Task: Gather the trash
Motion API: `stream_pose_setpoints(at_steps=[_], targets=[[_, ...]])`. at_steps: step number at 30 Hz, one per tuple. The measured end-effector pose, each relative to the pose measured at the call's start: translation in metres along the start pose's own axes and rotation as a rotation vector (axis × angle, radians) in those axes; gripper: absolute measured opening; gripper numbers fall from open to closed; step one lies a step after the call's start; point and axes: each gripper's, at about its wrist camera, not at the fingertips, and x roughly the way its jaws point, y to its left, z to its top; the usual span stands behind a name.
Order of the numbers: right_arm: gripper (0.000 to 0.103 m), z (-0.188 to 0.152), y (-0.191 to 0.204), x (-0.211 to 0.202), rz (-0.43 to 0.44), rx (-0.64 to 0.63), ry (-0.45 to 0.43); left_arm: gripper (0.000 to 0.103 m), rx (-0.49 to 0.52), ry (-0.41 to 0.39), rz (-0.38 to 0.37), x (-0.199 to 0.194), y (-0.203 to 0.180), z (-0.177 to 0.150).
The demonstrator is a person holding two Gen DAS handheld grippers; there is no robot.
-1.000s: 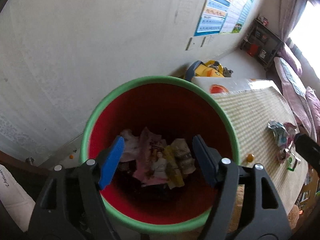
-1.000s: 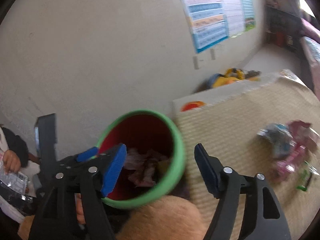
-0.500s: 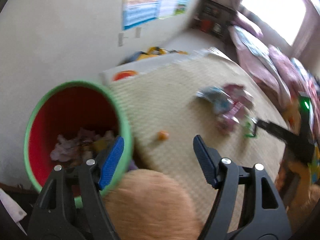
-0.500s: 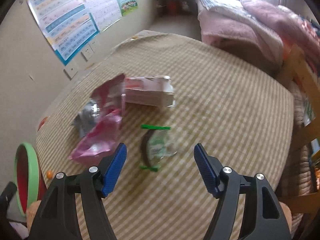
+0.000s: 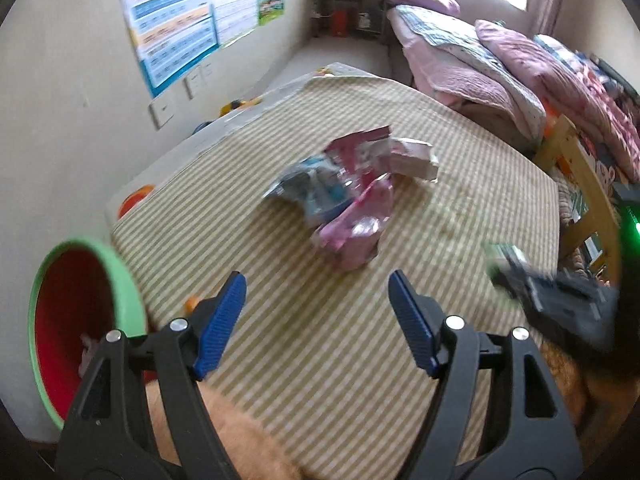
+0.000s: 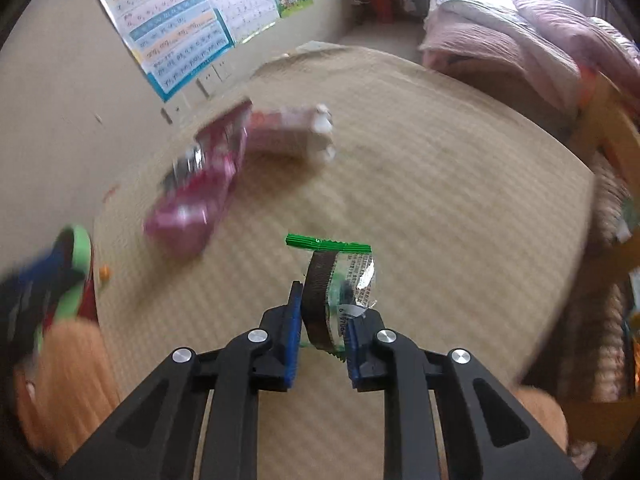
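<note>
Right gripper (image 6: 320,330) has just been closing its jaws, and its 2 blue pads now pinch a clear wrapper with green edges (image 6: 342,276), which stands up between them just above the striped mat (image 6: 440,200). Left gripper (image 5: 316,320) hangs over the near part of that mat with its jaws spread wide and nothing between them.

Taking the mat as the landmark: at its near left corner, off the edge, sits the bin (image 5: 132,292), green-rimmed and red inside, tipped toward the camera, with a bit of crumpled trash showing low inside it. A small orange ball (image 5: 191,302) lies on the mat just beside the bin's rim. Near the middle of the mat is a heap of 3 touching pieces: a pink packet (image 5: 352,232) nearest, a blue-and-silver packet (image 5: 312,188) to its left, and a pale pink carton (image 5: 412,156) behind them. In the left wrist view the right gripper appears blurred at the mat's right edge.

Beyond the mat's far side, posters (image 5: 176,28) hang on the wall to the left, and folded pink bedding (image 5: 472,68) is piled to the right.
</note>
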Motion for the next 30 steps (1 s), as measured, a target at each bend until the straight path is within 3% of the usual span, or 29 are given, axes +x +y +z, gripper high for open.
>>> stream_pose_setpoints(at_steps=[4,6,11,16,18,23,30], targets=[[0.023,-0.018,-0.016,-0.010,0.035,0.063,0.010,0.071,0.027,0.021,0.010,0.028,-0.015,0.019],[0.043,-0.017,-0.018,-0.014,0.041,0.082,-0.002,0.071,0.045,0.040,0.010,0.040,-0.022,0.026],[0.067,-0.017,-0.021,-0.030,0.056,0.100,-0.080,0.071,0.095,0.104,0.038,0.070,-0.035,0.033],[0.067,-0.019,-0.039,-0.040,0.045,0.182,-0.130,0.071,0.104,0.205,0.061,0.098,-0.038,0.030],[0.067,-0.018,-0.047,-0.039,0.042,0.220,-0.127,0.048,0.089,0.232,0.045,0.101,-0.037,0.025],[0.067,-0.018,-0.058,-0.030,0.044,0.267,-0.082,0.032,0.001,0.221,-0.027,0.078,-0.022,0.011],[0.067,-0.020,-0.056,-0.024,0.035,0.257,-0.027,0.031,-0.088,0.183,-0.090,0.034,-0.007,-0.016]])
